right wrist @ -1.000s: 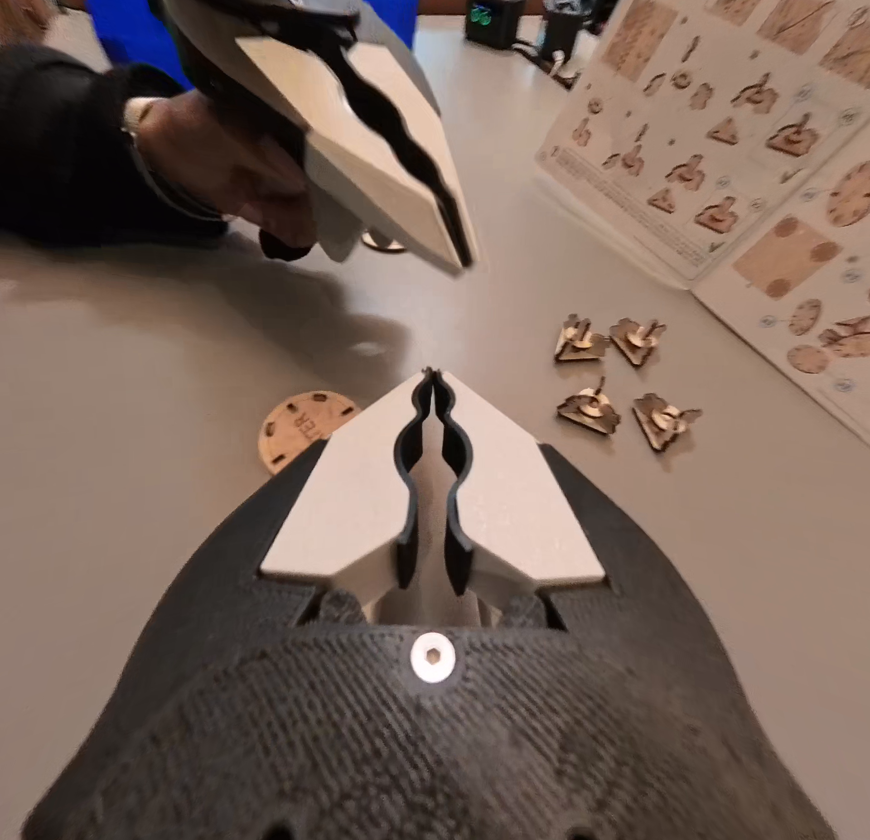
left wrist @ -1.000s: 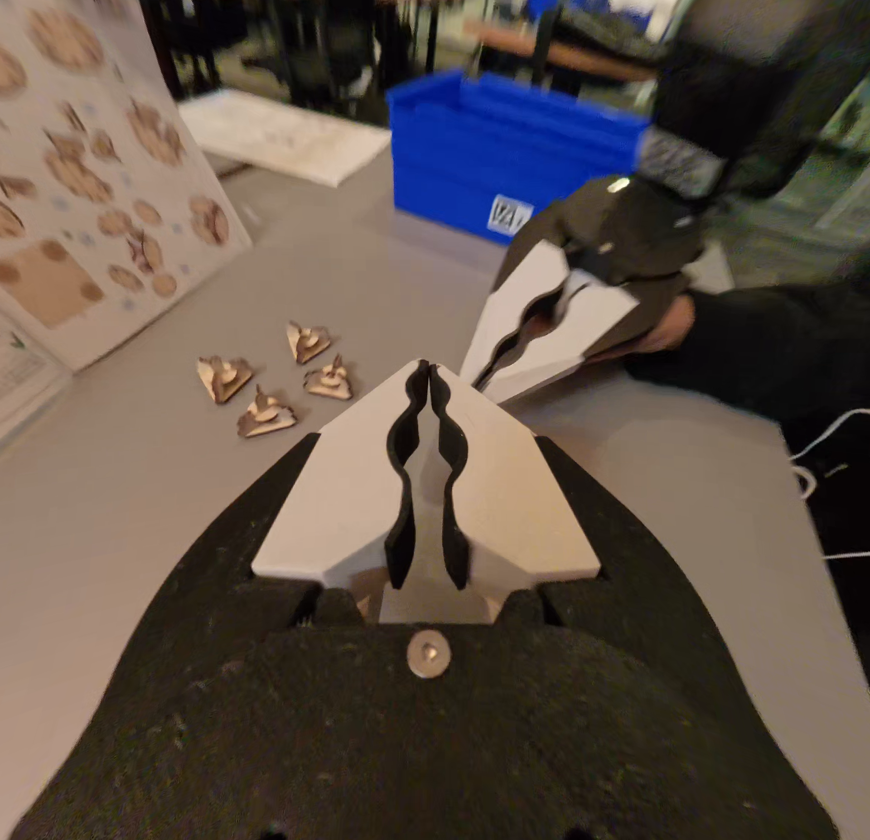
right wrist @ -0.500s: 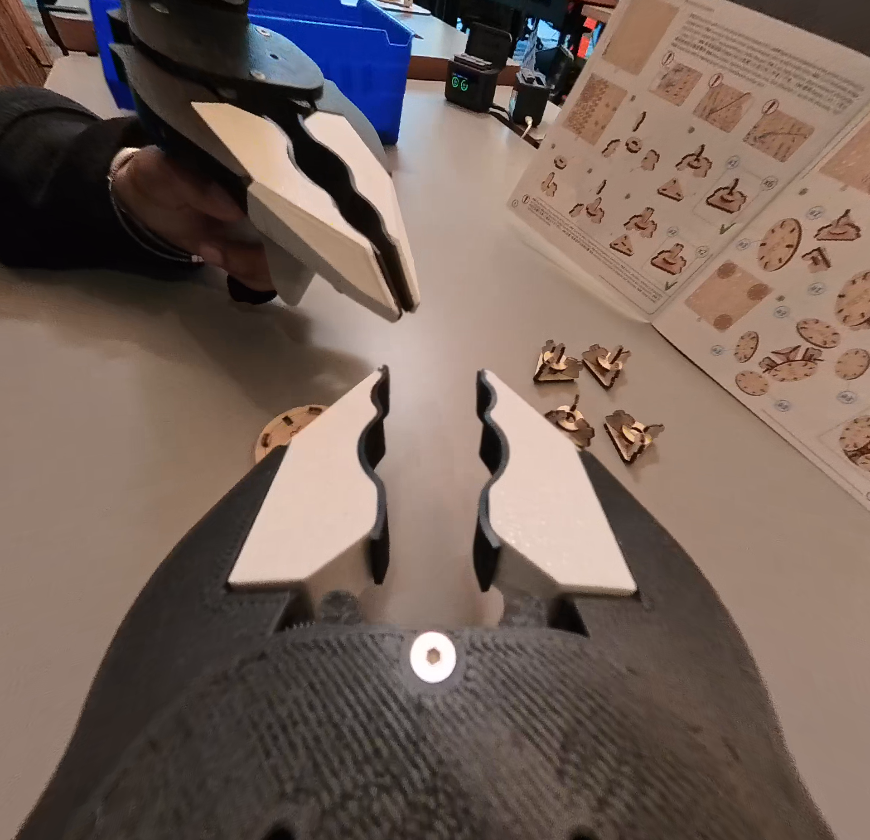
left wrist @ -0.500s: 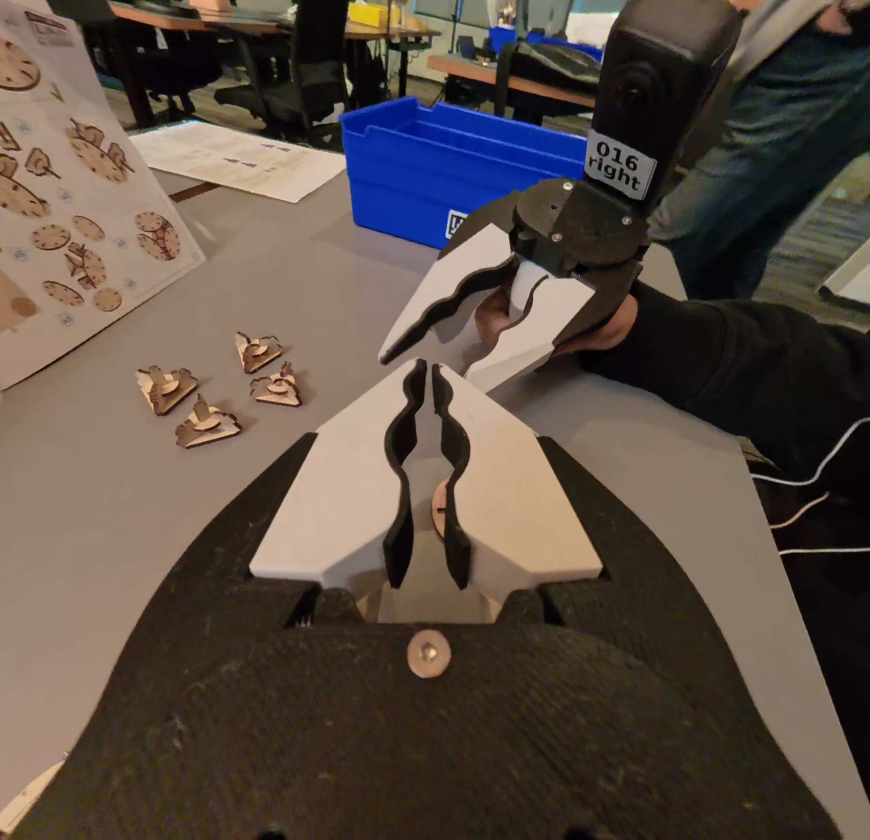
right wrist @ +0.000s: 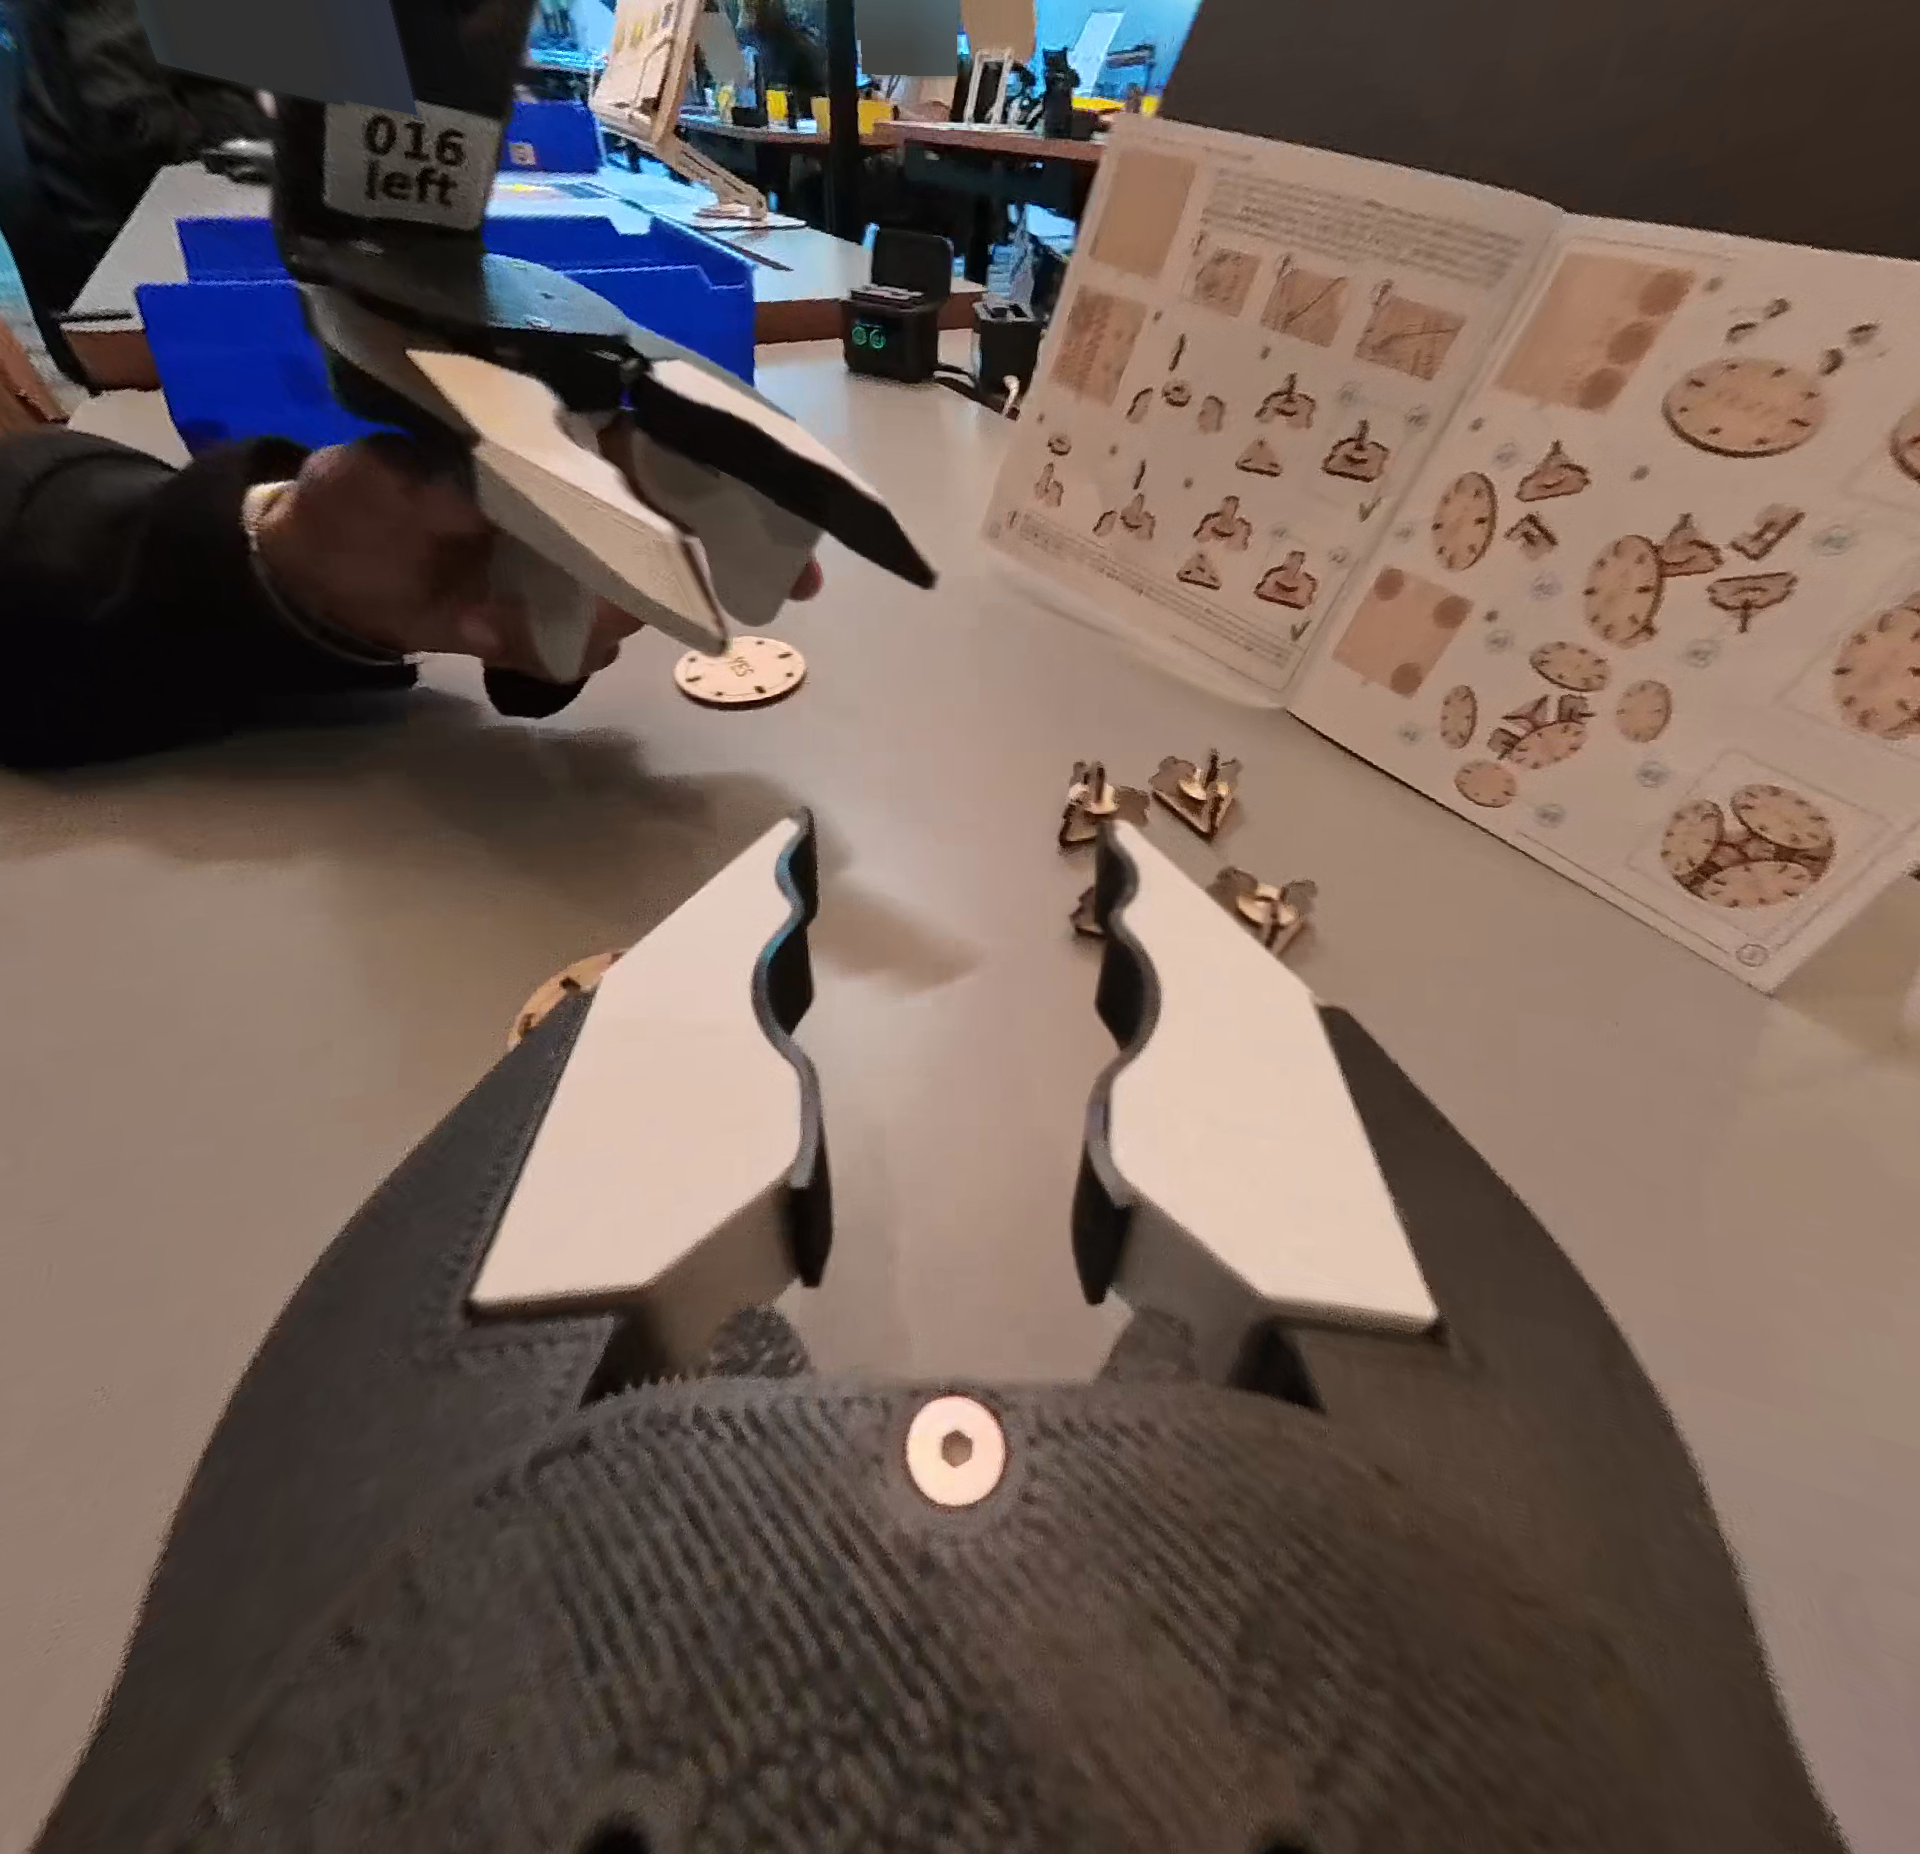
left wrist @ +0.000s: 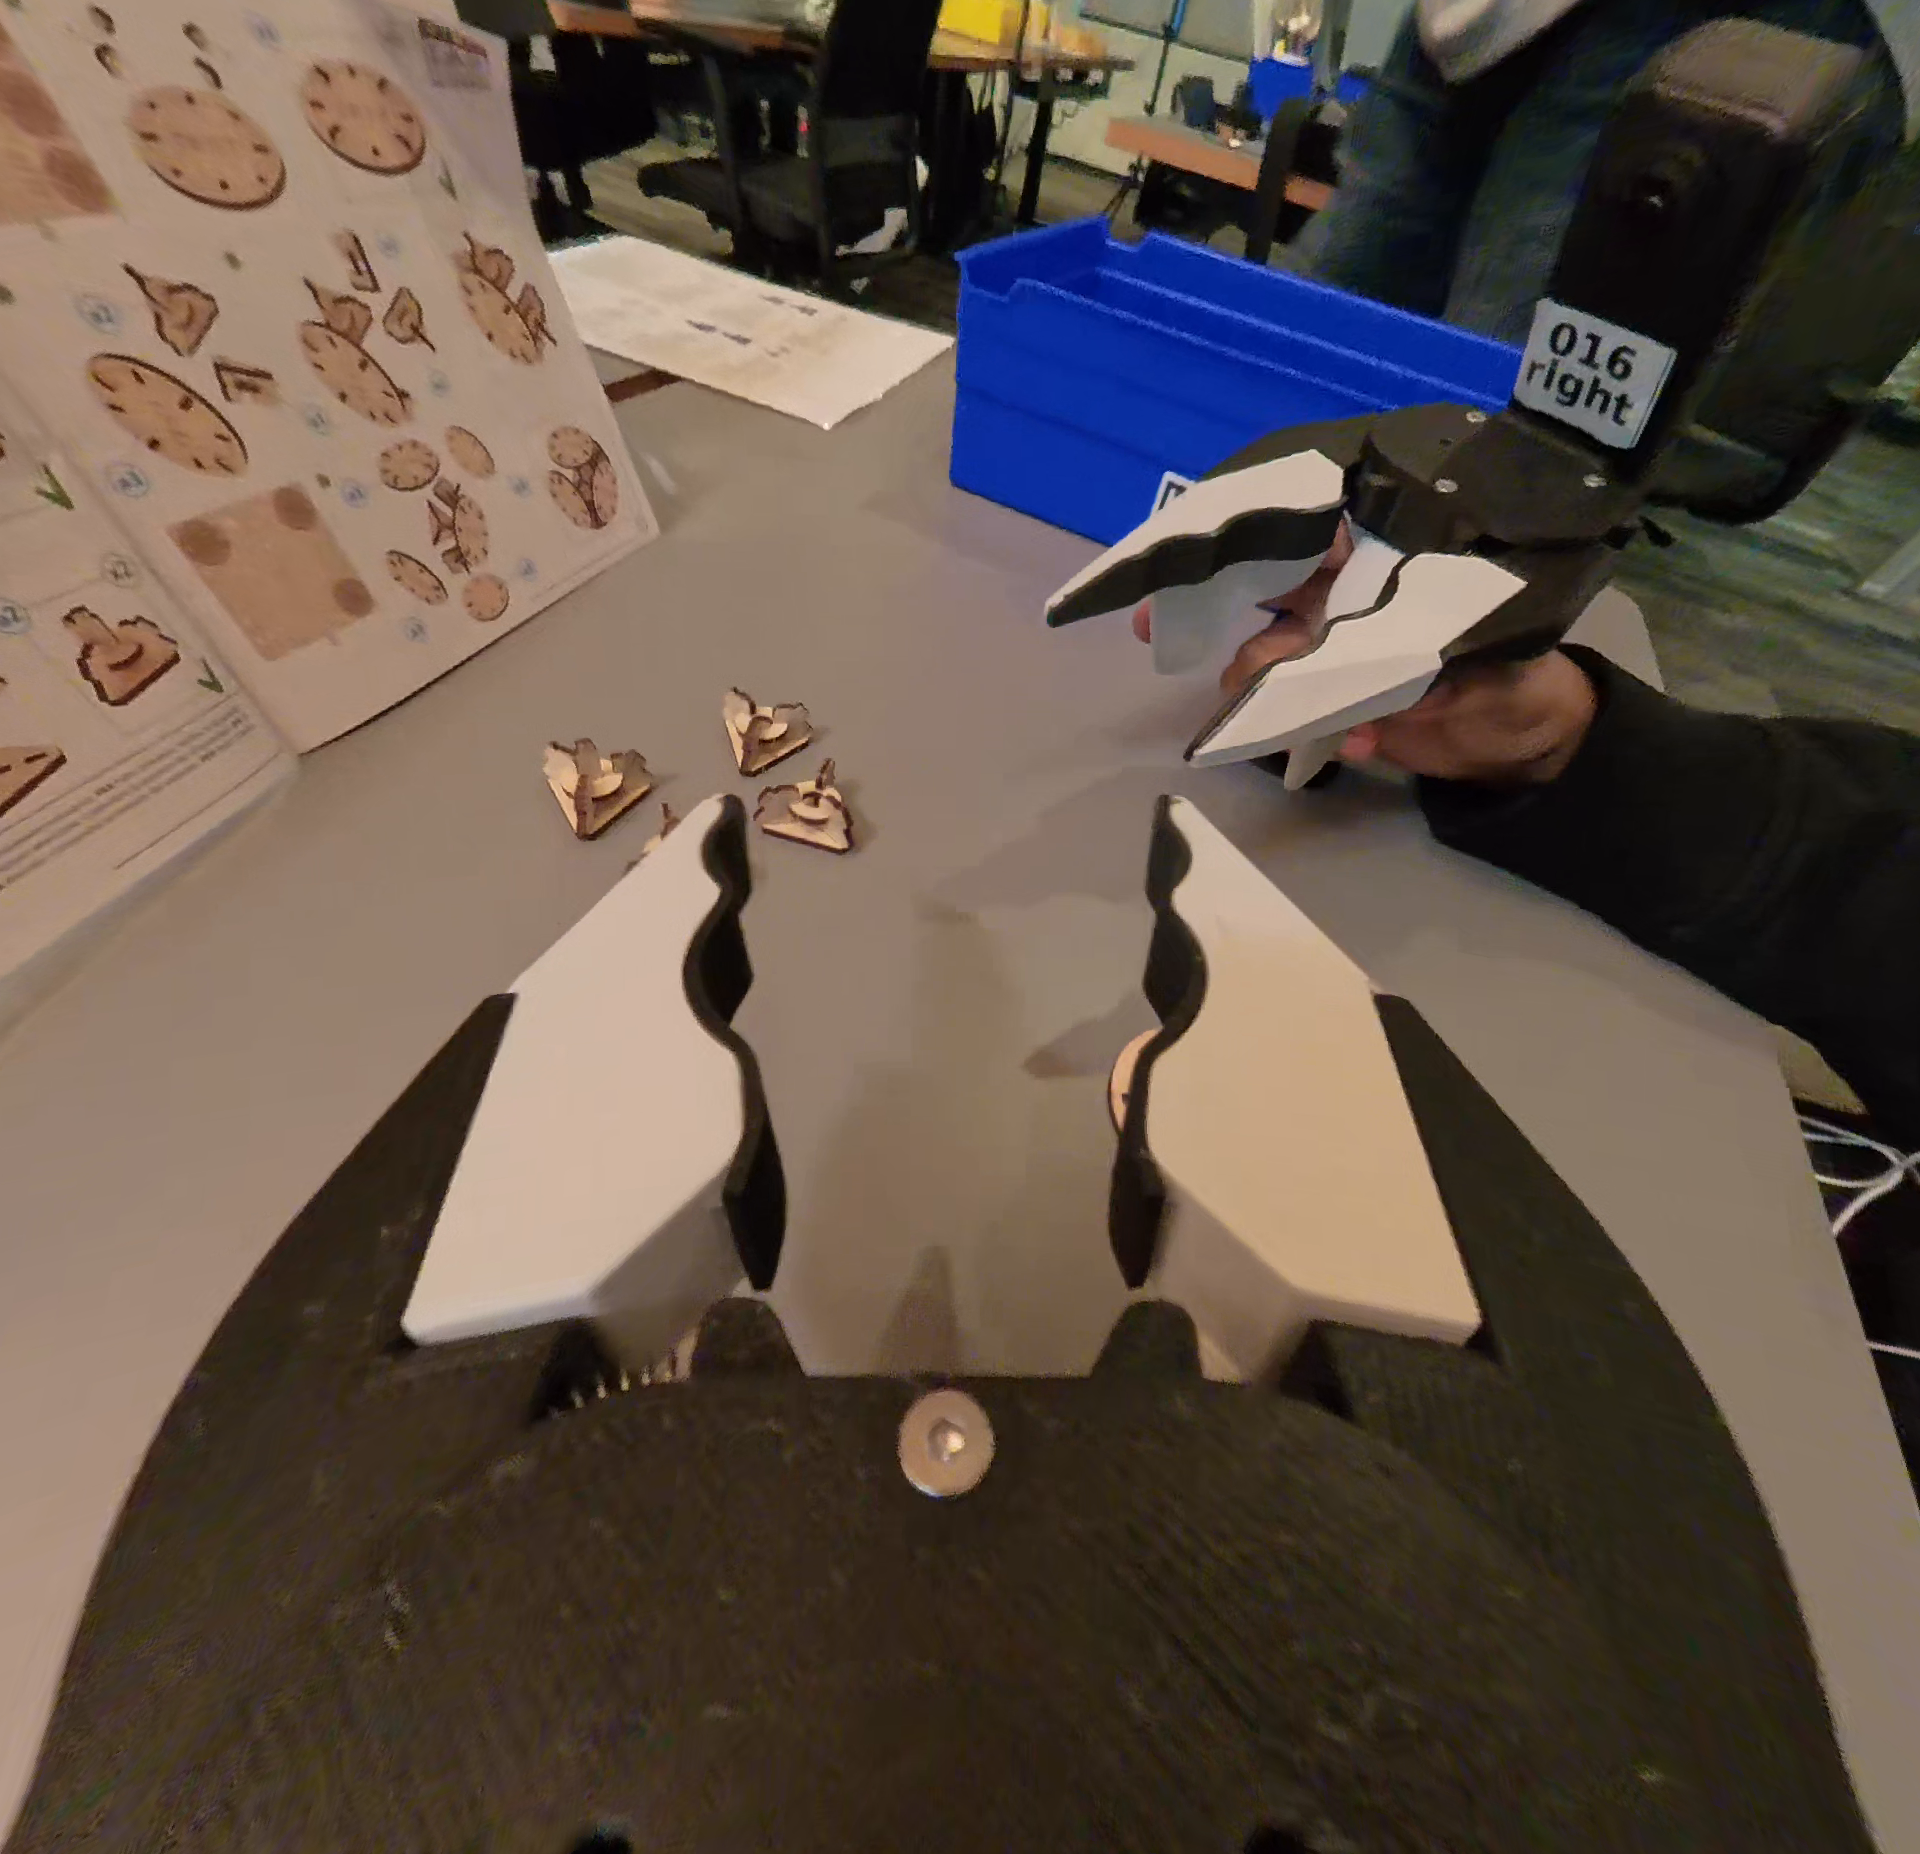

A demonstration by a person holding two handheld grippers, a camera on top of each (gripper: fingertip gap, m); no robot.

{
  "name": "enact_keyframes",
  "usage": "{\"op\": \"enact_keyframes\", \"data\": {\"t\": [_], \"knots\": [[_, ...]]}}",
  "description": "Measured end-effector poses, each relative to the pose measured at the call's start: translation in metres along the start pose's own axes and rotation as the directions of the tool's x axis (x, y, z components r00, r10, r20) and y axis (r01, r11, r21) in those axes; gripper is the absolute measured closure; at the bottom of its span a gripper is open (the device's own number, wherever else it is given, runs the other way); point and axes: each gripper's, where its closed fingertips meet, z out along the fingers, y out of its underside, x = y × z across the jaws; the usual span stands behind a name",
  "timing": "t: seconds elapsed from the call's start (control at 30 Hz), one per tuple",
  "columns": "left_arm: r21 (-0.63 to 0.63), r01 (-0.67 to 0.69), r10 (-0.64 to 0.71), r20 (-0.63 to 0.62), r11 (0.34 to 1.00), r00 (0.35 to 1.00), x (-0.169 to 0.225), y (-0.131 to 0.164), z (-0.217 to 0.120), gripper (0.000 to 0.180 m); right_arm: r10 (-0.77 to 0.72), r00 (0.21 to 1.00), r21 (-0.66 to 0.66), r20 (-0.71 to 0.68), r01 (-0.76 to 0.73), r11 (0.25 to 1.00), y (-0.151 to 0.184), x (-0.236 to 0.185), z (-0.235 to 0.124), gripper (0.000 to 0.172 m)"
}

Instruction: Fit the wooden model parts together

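My left gripper (left wrist: 945, 817) is open wide with nothing between its pads, above the grey table (left wrist: 935, 599). A round wooden disc (left wrist: 1125, 1082) peeks out under its right finger. Several small triangular wooden assemblies (left wrist: 597, 786) lie just beyond its left fingertip. My right gripper (right wrist: 953, 833) is open and empty; it also shows in the left wrist view (left wrist: 1122, 684). In the right wrist view the left gripper (right wrist: 821, 607) hangs with one fingertip right at the edge of a wooden disc (right wrist: 740, 670). A second disc (right wrist: 561, 989) lies half hidden by my right gripper's left finger. The assemblies (right wrist: 1200, 786) lie by its right fingertip.
An open instruction booklet (left wrist: 260, 402) stands at the left, and shows at the right in the right wrist view (right wrist: 1455, 516). A blue bin (left wrist: 1195, 381) and a paper sheet (left wrist: 748, 329) lie at the back. Black charger boxes (right wrist: 899, 318) stand behind. A person stands beyond the table.
Both grippers were shut on air a second ago. The right one opened first and has widened; the left one opened wide in the last half second. Nothing was taken hold of.
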Motion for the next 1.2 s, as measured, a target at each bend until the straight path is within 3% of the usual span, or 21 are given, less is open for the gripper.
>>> {"op": "enact_keyframes", "data": {"t": [0.07, 0.17, 0.23, 0.43, 0.6, 0.83, 1.2], "knots": [[-0.01, -0.007, 0.007, 0.005, 1.0, 1.0, -0.002, 0.003, 0.0, 0.117, -0.032, 0.999, -0.007, -0.013, 0.032, 0.999, 0.0, -0.001, 0.007, 0.138], [-0.038, -0.055, 0.057, 0.038, 0.998, 0.998, -0.008, 0.009, -0.002, 0.164, -0.097, 0.995, -0.017, -0.028, 0.096, 0.995, -0.002, 0.008, 0.023, 0.166], [-0.041, -0.083, 0.085, 0.063, 0.996, 0.994, -0.012, 0.009, -0.003, 0.18, -0.095, 0.996, -0.017, -0.005, 0.095, 0.995, -0.003, 0.017, 0.034, 0.172], [-0.07, -0.083, 0.089, 0.089, 0.994, 0.992, -0.019, 0.018, 0.0, 0.18, 0.003, 0.993, -0.069, 0.116, 0.005, 0.998, 0.001, 0.031, 0.057, 0.168], [-0.077, -0.071, 0.077, 0.082, 0.995, 0.994, -0.02, 0.02, 0.001, 0.18, -0.058, 0.994, -0.064, 0.091, 0.064, 0.996, 0.003, 0.02, 0.045, 0.169], [-0.105, -0.107, 0.115, 0.075, 0.989, 0.991, -0.014, 0.024, 0.004, 0.18, -0.029, 0.985, -0.086, 0.172, 0.045, 0.995, 0.005, -0.008, 0.045, 0.163], [-0.103, -0.068, 0.076, 0.072, 0.992, 0.995, -0.017, 0.024, 0.004, 0.18, -0.049, 0.988, -0.127, 0.146, 0.068, 0.99, 0.011, -0.007, 0.05, 0.164]]}}
